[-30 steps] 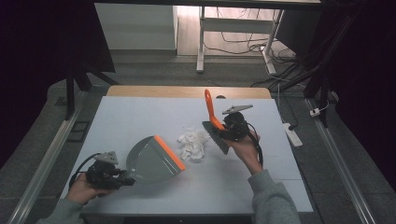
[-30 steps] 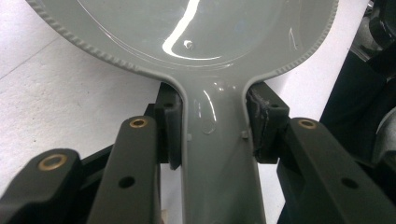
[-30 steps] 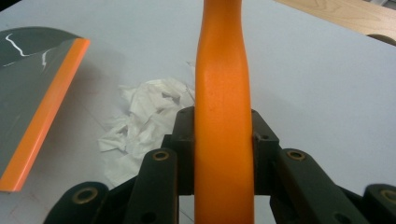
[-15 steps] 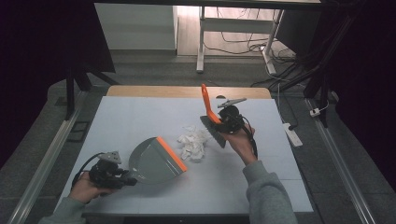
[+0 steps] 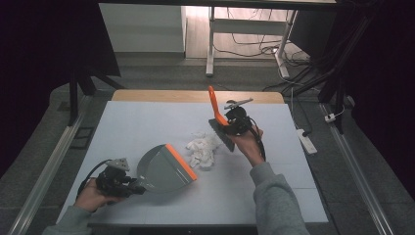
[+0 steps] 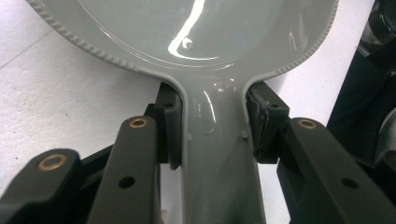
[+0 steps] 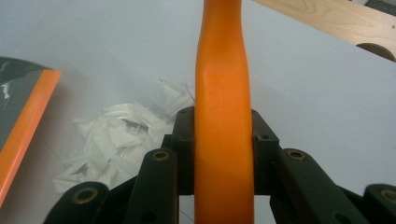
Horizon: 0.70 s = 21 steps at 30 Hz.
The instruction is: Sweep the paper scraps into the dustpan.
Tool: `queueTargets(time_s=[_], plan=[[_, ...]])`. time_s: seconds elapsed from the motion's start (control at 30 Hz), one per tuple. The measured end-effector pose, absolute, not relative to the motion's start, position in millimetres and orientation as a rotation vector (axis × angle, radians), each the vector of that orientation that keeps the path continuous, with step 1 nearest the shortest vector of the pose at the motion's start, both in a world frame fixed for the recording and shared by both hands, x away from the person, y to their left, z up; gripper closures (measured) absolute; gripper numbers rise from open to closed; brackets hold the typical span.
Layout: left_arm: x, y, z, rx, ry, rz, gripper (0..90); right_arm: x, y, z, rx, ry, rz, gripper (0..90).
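1. Left tongs (image 5: pixel 128 184) clamp the dustpan (image 5: pixel 164 169) handle; pan lies flat on the bench (image 5: pixel 147 122), orange lip beside the paper scraps (image 5: pixel 203 149).
2. Right tongs (image 5: pixel 230 125) closed on the brush (image 5: pixel 220 122), just right of the scraps.
3. Risk: a fast sweep scatters scraps past the lip.
4. Risk: the pan skids if not pressed down.

Grey sleeves (image 5: pixel 279 196); black tool (image 5: pixel 234 123) with brass rivets, trailing cables.
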State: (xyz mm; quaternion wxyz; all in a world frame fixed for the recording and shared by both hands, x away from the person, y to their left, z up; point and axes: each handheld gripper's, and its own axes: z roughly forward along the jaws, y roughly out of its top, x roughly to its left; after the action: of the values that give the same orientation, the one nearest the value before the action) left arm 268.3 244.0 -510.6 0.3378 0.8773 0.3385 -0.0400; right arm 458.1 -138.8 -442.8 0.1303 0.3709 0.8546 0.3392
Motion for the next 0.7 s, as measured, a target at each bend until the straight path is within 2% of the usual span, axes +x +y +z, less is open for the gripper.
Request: queueTargets(time_s=[0.7], plan=[[272.9,243.0,-513.7,2.294,0.880,-0.119,61.5,490.8,-115.4,-456.1,1.077,2.495,0.930,70.4]])
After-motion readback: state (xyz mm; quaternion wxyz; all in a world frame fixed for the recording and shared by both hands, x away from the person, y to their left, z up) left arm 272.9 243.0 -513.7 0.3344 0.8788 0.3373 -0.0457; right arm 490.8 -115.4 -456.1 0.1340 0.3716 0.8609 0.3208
